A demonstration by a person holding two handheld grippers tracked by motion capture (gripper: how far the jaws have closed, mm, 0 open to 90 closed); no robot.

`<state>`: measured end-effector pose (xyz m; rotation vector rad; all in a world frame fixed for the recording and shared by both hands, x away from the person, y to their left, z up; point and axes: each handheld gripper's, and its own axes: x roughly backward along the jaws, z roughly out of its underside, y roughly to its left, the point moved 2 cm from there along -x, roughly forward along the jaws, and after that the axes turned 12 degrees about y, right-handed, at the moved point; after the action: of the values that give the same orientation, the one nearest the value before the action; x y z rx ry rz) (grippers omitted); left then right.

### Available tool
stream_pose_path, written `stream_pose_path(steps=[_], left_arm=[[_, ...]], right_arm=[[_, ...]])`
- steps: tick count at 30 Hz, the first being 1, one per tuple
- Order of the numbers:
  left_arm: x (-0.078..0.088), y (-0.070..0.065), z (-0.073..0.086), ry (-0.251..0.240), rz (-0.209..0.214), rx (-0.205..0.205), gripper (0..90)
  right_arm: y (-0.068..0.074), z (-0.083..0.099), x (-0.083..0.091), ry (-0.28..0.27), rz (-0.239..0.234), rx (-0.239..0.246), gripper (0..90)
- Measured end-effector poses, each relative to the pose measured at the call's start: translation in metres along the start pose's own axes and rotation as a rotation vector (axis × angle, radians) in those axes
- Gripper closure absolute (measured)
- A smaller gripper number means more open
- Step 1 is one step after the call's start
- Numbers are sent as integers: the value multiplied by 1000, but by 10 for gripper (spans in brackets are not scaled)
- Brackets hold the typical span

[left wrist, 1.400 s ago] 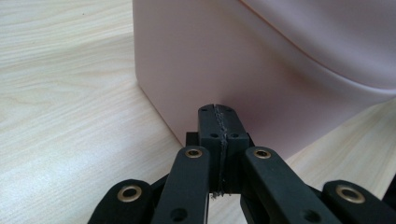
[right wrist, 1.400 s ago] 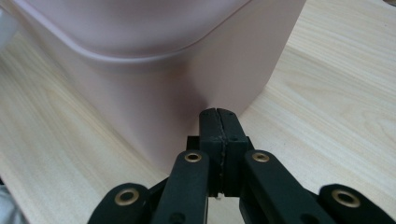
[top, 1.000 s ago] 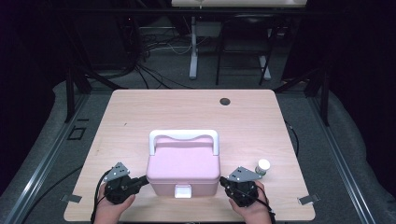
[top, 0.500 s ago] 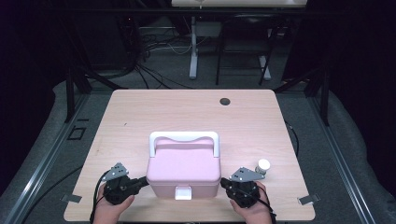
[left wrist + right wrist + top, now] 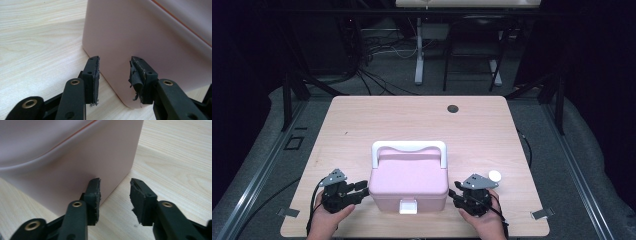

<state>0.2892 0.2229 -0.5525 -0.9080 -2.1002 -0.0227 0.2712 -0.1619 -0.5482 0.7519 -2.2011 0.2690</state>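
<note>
A pink lidded box (image 5: 408, 180) with a white handle (image 5: 408, 147) and a white front latch (image 5: 407, 206) stands near the front of the wooden table (image 5: 412, 120). My left gripper (image 5: 362, 188) sits at the box's left side. Its jaws have just been opening and stand open, facing the pink wall (image 5: 140, 32) with nothing pressed between them (image 5: 113, 61). My right gripper (image 5: 453, 194) is at the box's right side. Its jaws too have just been opening and are open beside the box's near corner (image 5: 75, 170), holding nothing (image 5: 115, 182).
A small white round cap (image 5: 495, 175) lies on the table just behind the right gripper. A dark round hole (image 5: 453, 108) marks the table's far side. Beyond the table are desk legs and cables on a dark floor.
Both grippers' jaws have spread apart beside the box. The hands and the box have stayed where they were.
</note>
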Motion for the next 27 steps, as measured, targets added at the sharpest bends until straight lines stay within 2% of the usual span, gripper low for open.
stream_pose_path(steps=[10,13,18,20,27], left_arm=[[10,5,-8,-13,-4,-4,515],[14,5,-12,-24,4,-5,506],[19,0,-23,-43,3,-27,504],[21,-2,-27,-44,-15,-33,508],[31,5,-42,-63,-21,4,494]], right_arm=[[-6,-7,11,-11,-40,-24,495],[-8,-11,15,-4,-56,-56,493],[-10,-19,21,3,-76,-67,488],[-11,-23,24,1,-77,-69,492],[-17,-41,43,-23,-70,-96,499]])
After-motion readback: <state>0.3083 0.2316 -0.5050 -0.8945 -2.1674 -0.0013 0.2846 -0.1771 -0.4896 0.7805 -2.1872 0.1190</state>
